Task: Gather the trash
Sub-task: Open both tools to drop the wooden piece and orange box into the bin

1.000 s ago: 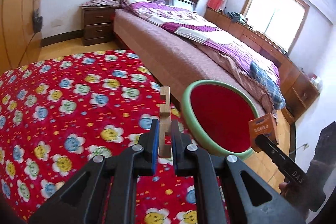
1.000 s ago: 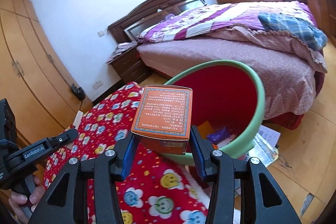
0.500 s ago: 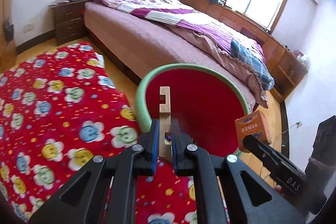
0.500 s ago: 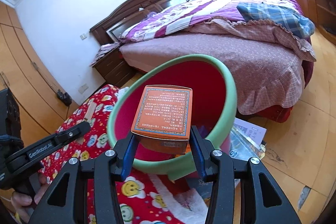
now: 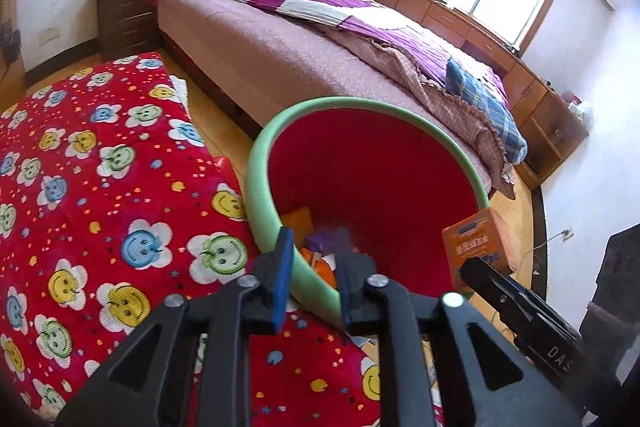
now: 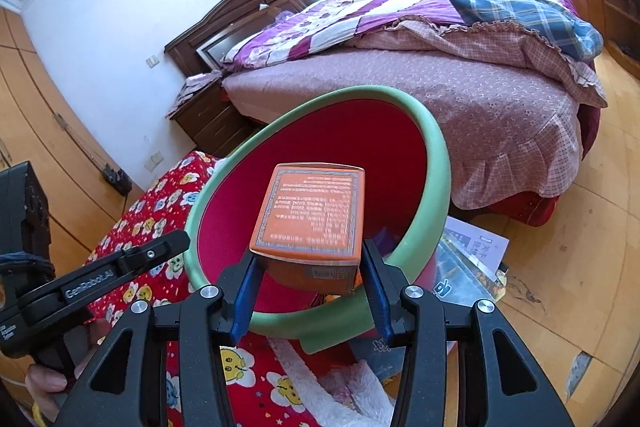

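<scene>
A red bin with a green rim (image 5: pixel 264 163) stands on the floor, with orange and purple scraps (image 5: pixel 320 247) at its bottom. My left gripper (image 5: pixel 314 269) hangs over the bin's near rim; its jaws are opening and nothing is between them. In the right wrist view my right gripper (image 6: pixel 308 281) is shut on an orange box (image 6: pixel 312 215), held over the bin's (image 6: pixel 434 167) mouth. The box (image 5: pixel 476 243) and the right gripper also show at the right edge of the left wrist view. The left gripper (image 6: pixel 120 263) shows at the left of the right wrist view, held by a hand (image 6: pixel 44 383).
A red rug with smiling flowers (image 5: pixel 100 187) lies left of the bin. A large bed (image 5: pixel 320 39) stands just behind it. Papers and magazines (image 6: pixel 472 255) lie on the wooden floor at the bin's right. A dark nightstand (image 5: pixel 124 15) is by the wall.
The left gripper has moved from over the rug to over the bin. The wooden piece it held is gone from its jaws, which have parted. The right gripper has brought the box closer over the bin.
</scene>
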Tool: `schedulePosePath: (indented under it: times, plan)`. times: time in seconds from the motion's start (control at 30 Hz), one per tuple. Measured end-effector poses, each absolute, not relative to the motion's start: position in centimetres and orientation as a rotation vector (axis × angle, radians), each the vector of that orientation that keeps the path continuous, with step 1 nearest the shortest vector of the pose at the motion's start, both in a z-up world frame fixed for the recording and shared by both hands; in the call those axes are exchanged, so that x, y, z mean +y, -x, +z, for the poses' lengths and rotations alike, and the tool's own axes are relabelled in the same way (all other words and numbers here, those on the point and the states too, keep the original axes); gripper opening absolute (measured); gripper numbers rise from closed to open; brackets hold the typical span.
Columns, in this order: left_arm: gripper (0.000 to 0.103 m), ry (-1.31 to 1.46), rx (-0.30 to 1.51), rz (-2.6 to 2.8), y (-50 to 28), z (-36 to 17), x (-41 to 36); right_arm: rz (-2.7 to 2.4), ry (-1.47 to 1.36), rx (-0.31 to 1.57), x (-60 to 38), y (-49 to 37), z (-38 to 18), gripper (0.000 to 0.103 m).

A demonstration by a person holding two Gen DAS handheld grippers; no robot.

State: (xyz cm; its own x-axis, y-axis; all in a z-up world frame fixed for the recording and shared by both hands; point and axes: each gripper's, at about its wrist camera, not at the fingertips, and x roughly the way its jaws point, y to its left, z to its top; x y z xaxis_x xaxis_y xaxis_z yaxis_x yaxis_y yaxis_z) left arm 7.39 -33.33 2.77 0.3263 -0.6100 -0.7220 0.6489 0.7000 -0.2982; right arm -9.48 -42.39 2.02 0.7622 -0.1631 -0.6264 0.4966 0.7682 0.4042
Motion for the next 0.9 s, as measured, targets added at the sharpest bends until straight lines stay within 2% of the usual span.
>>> schedulePosePath:
  times: [0.1,0.37,0.5,0.77,0.9]
  plan:
    - [0.028,-0.047,0.915,-0.796,-7.5,3.0,-32.7,-0.382,-0.582,0.608,-42.5,9.0,1.9,0.049]
    - [0.028,-0.026,0.928,-0.745,-8.1,3.1,-30.9,-0.39,-0.578,0.638,-42.8,7.9,1.5,0.049]
    - [0.029,-0.018,0.925,-0.728,-8.0,3.6,-29.7,-0.391,-0.565,0.637,-42.4,7.8,1.7,0.063]
    - [0.029,0.011,0.915,-0.677,-7.4,4.5,-26.3,-0.365,-0.514,0.598,-40.2,8.1,3.6,0.064]
    - [0.029,0.031,0.901,-0.644,-6.9,5.1,-24.0,-0.338,-0.495,0.579,-38.7,8.3,4.6,0.071]
